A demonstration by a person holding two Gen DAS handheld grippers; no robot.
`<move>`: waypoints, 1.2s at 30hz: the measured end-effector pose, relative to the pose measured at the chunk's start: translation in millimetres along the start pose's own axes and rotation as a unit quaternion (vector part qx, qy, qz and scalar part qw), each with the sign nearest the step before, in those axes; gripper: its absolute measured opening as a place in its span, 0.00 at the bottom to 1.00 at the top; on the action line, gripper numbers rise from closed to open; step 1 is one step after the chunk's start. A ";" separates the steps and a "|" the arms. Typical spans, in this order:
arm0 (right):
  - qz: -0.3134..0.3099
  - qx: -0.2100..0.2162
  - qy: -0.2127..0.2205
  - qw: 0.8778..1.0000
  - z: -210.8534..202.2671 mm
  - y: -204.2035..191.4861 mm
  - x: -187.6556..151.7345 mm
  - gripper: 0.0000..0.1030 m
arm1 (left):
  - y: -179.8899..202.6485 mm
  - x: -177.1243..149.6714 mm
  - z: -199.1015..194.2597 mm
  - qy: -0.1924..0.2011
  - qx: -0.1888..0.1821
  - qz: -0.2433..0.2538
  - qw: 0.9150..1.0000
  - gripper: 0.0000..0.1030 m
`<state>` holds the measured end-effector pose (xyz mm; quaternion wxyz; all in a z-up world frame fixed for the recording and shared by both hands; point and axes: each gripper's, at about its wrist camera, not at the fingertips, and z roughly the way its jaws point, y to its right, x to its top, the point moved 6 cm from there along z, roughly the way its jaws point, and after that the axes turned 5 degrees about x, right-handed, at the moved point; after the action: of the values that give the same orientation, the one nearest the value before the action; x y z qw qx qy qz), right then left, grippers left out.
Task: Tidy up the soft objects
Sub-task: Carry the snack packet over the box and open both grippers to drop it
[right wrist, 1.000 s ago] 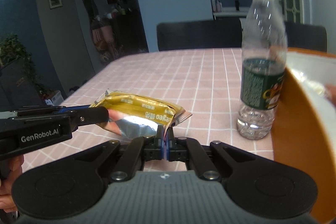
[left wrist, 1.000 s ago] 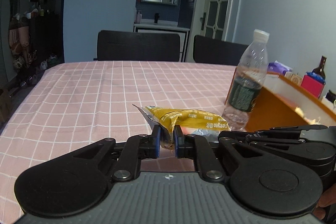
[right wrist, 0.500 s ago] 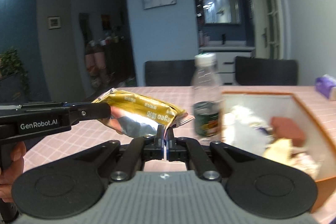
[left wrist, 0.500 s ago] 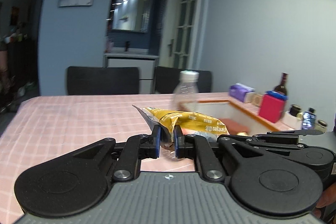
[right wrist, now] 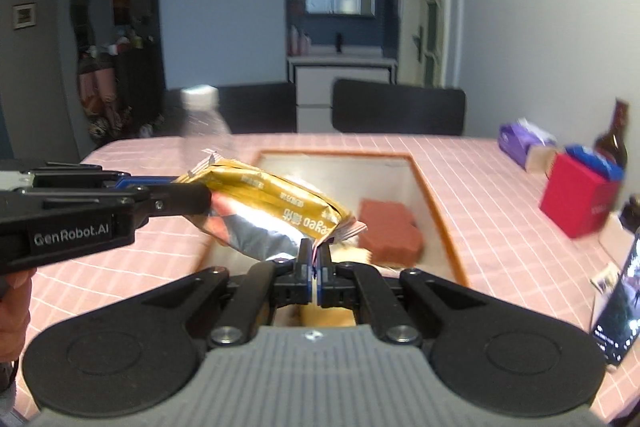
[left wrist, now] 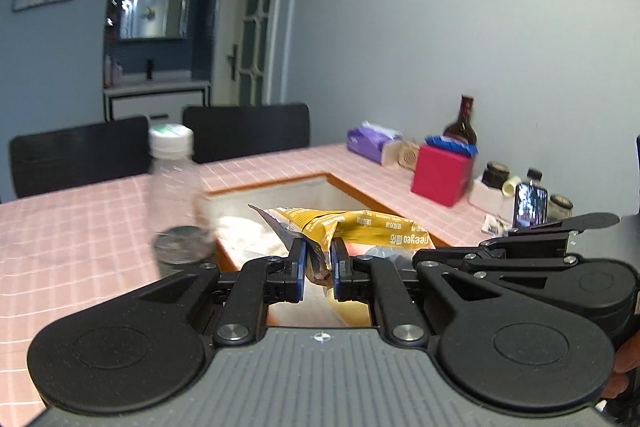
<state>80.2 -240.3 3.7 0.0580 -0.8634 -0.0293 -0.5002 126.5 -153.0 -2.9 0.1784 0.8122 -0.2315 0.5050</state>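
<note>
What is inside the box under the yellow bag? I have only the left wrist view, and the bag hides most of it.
Observer: In the right wrist view a reddish-brown block lies in the orange-rimmed box, right of the yellow bag.
Operator: Which part does the right gripper hold?
Observer: The right gripper is shut on the crimped end seam of the bag.
Operator: Does the bag have another side?
Observer: Yes, its underside is silver, as the right wrist view shows.
Operator: And the left gripper?
Observer: The left gripper clamps the opposite end, and the bag hangs above the box.
</note>
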 end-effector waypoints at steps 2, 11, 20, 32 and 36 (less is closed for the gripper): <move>0.010 -0.008 -0.014 1.000 8.2 15.3 -2.6 0.00 | 4.9 -2.5 16.2 -0.018 -0.008 -0.001 1.000 0.13; 0.000 -0.032 -0.076 0.997 50.8 40.3 -17.8 0.00 | 8.2 -23.9 59.5 -0.088 0.003 0.003 0.996 0.14; -0.018 -0.036 -0.094 0.995 57.1 35.3 -23.9 0.30 | 6.3 -27.8 60.0 -0.101 0.014 0.015 0.995 0.41; -0.007 -0.035 -0.057 0.998 36.0 20.9 -9.2 0.61 | -0.4 -3.7 15.7 -0.020 0.027 0.026 0.999 0.64; -0.008 -0.020 -0.024 0.999 23.7 7.4 3.0 0.67 | -6.1 7.5 -8.9 0.023 0.049 0.037 0.998 0.64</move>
<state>102.9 -244.5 -5.9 0.0360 -0.8761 -0.0279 -0.4800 126.2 -144.8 7.3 0.1248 0.7988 -0.2322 0.5407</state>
